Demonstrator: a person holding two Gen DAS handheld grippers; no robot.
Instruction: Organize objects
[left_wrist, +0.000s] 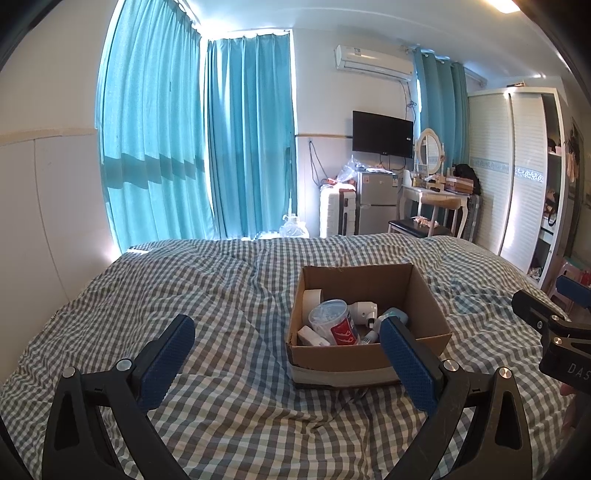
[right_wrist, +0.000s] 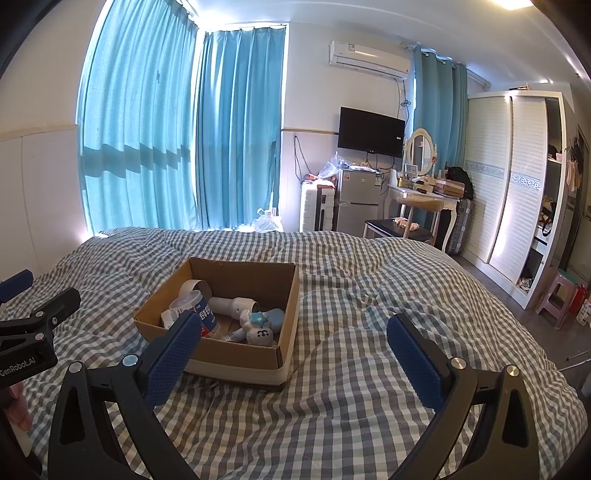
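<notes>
An open cardboard box (left_wrist: 421, 291) sits on a checked bed cover (left_wrist: 229, 288); it also shows in the right wrist view (right_wrist: 291, 295). Inside lie a red-and-white cylindrical tub with a clear lid (left_wrist: 334, 321), a roll of tape (left_wrist: 312, 299), a white tube-shaped device (right_wrist: 236, 305), a small white toy with a blue star (right_wrist: 258, 328) and small white items. My left gripper (left_wrist: 288, 345) is open and empty, just short of the box's near wall. My right gripper (right_wrist: 295, 343) is open and empty, to the right of the box's near corner.
The bed cover (right_wrist: 369, 295) spreads all round the box. Beyond the bed's far edge stand a white suitcase (left_wrist: 336, 214), a small fridge (left_wrist: 376, 201), a dressing table with mirror (left_wrist: 430, 184) and a chair. A white wardrobe (left_wrist: 517, 173) and a pink stool (right_wrist: 557, 295) are on the right.
</notes>
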